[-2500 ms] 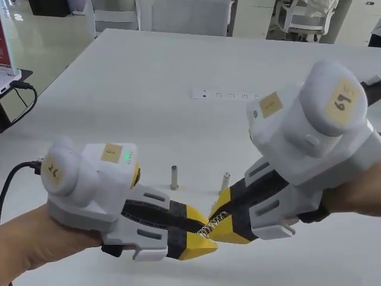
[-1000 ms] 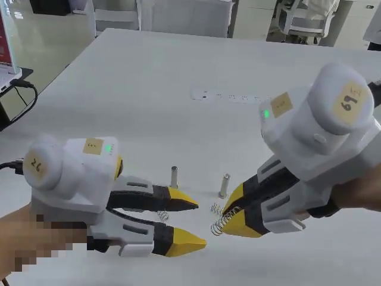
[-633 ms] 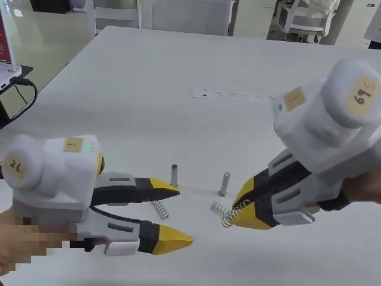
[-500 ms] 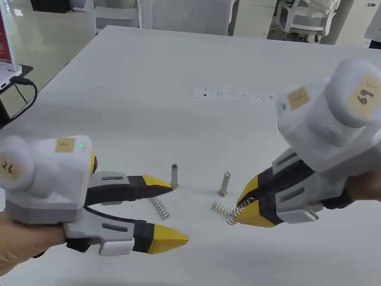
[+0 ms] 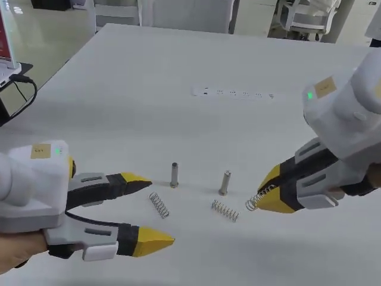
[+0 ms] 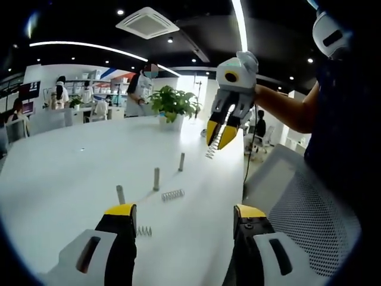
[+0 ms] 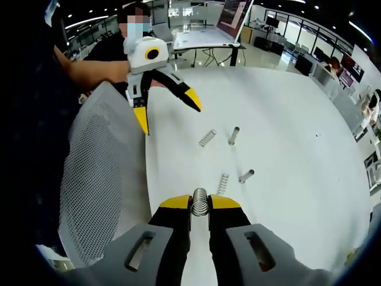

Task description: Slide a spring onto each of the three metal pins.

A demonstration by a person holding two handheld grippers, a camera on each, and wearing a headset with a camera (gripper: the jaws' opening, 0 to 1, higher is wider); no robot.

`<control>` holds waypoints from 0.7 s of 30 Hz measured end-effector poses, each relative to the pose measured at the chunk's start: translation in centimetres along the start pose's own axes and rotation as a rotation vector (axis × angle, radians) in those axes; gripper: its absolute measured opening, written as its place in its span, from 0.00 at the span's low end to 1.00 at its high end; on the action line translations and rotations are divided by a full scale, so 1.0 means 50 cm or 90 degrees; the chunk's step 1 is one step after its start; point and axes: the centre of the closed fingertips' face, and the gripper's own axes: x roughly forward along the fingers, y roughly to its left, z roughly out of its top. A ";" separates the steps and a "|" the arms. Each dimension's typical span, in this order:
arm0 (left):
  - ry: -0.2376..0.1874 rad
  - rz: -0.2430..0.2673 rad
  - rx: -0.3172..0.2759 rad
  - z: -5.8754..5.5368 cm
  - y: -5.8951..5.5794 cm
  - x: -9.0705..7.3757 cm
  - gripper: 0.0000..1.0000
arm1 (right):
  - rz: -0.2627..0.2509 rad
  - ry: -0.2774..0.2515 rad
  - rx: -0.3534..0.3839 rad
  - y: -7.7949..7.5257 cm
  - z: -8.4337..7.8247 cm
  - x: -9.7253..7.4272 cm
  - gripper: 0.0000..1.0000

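Observation:
Two metal pins (image 5: 174, 174) (image 5: 225, 182) stand upright on the white table (image 5: 149, 107). The left gripper view has three pins in a row (image 6: 120, 193) (image 6: 156, 179) (image 6: 181, 161). Two loose springs (image 5: 159, 204) (image 5: 225, 210) lie just in front of the pins. My right gripper (image 5: 266, 193) (image 7: 200, 205) hangs right of the pins, shut on a third spring (image 5: 257, 199) (image 7: 200, 202) that sticks out from its tips. My left gripper (image 5: 156, 210) (image 6: 184, 211) is low at the left, open and holding nothing, its jaws pointing toward the pins.
A white power strip (image 5: 232, 93) lies flat further back on the table. A black cable (image 5: 21, 89) hangs off the left edge. Office chairs stand beyond the far edge, and a grey mesh chair (image 7: 101, 179) sits behind me.
The grippers met over one spring, then parted. The left one opened and drew back to the left. The right one moved right and up, keeping the spring.

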 end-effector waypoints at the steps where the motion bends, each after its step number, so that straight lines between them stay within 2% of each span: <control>1: 0.000 0.001 -0.001 -0.001 0.000 -0.003 0.62 | -0.006 0.000 0.006 -0.008 -0.003 -0.006 0.08; 12: -0.001 0.019 -0.005 -0.006 0.008 -0.014 0.68 | -0.063 0.027 0.036 -0.082 -0.041 -0.052 0.08; 16: 0.002 0.024 -0.002 -0.007 0.011 -0.016 0.69 | -0.084 0.058 0.041 -0.113 -0.067 -0.062 0.08; 21: 0.005 0.022 0.000 -0.007 0.012 -0.016 0.70 | -0.089 0.092 0.046 -0.132 -0.092 -0.062 0.08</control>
